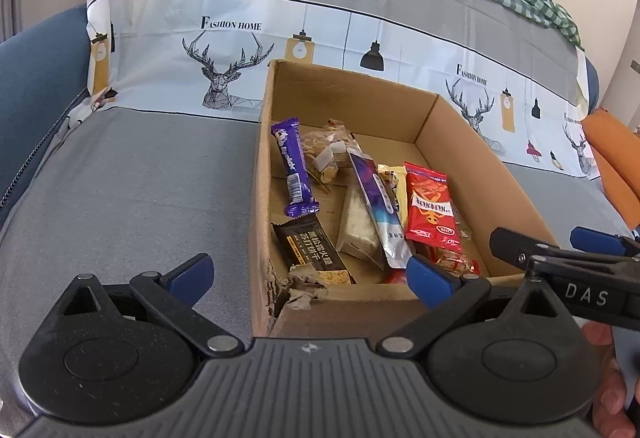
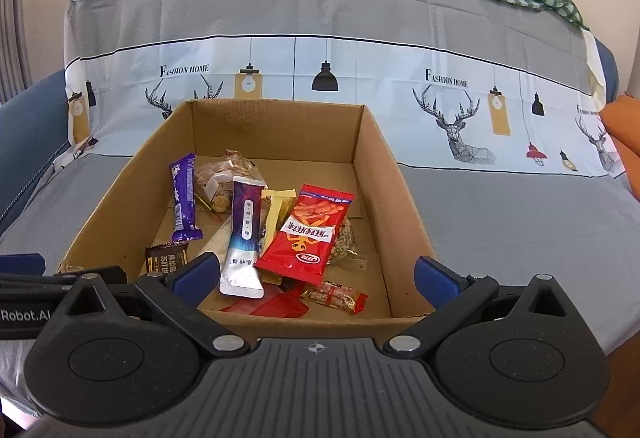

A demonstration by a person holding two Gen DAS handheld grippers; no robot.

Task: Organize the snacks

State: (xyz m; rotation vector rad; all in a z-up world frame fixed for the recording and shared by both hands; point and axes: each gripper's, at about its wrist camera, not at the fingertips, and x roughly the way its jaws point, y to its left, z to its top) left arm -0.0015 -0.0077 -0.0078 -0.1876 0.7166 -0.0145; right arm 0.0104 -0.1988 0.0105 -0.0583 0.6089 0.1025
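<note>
A cardboard box (image 2: 376,174) sits on a grey sofa cover (image 1: 120,178), with the snacks lying loose on its floor, mostly toward the near and left side. Both tongs stand wide open and empty: the left gripper (image 1: 310,276) hovers over the box's torn near-left corner, the right gripper (image 2: 316,276) over its near wall.

The snacks look light and flat. The red packet (image 2: 308,234) and the silver-purple sachet (image 2: 244,238) are glossy film, probably slippery and easily crumpled, so a pinch across a sealed end seam should hold best. The purple bar (image 2: 183,198) and the dark bar (image 1: 310,244) seem stiffer; grip them across the narrow width. The clear nut bag (image 2: 218,180) is soft and would deform.
</note>
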